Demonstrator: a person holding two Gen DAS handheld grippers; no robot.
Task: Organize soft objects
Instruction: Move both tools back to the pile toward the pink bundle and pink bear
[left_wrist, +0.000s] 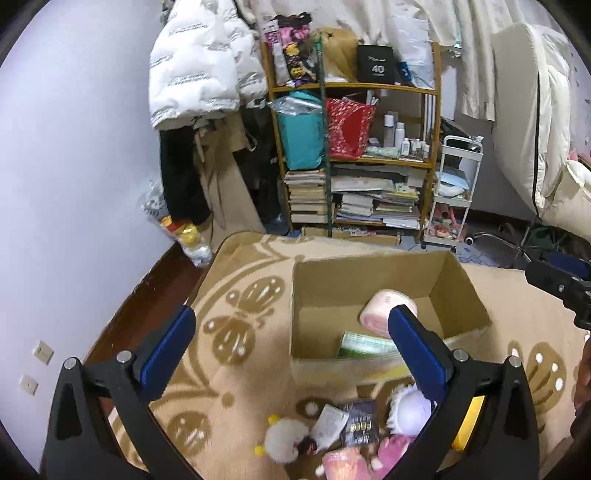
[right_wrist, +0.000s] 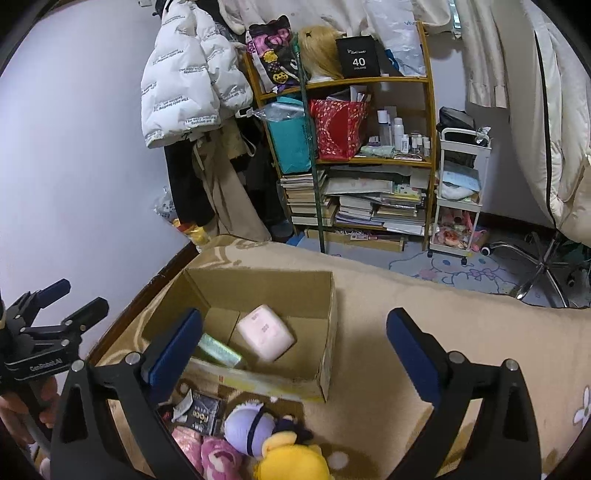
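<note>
An open cardboard box (left_wrist: 465, 291) (right_wrist: 328, 332) stands on a beige patterned blanket. Inside lie a pink soft pack (left_wrist: 380, 308) (right_wrist: 266, 338) and a green packet (left_wrist: 365, 345) (right_wrist: 219, 350). In front of the box lies a pile of soft toys: a white fluffy one (left_wrist: 282, 439), a lilac one (left_wrist: 408, 408) (right_wrist: 243, 430), a pink one (right_wrist: 218, 456), a yellow one (right_wrist: 295, 463), and a dark packet (left_wrist: 360, 422) (right_wrist: 205, 411). My left gripper (left_wrist: 291, 350) is open and empty above the pile. My right gripper (right_wrist: 295, 350) is open and empty over the box's near edge.
The blanket (right_wrist: 443, 332) covers a raised surface, its left edge by the wall. Beyond stand a wooden shelf (left_wrist: 354, 155) with books and bags, a white trolley (left_wrist: 454, 192), hanging coats (left_wrist: 199, 70) and a chair base (right_wrist: 543, 266).
</note>
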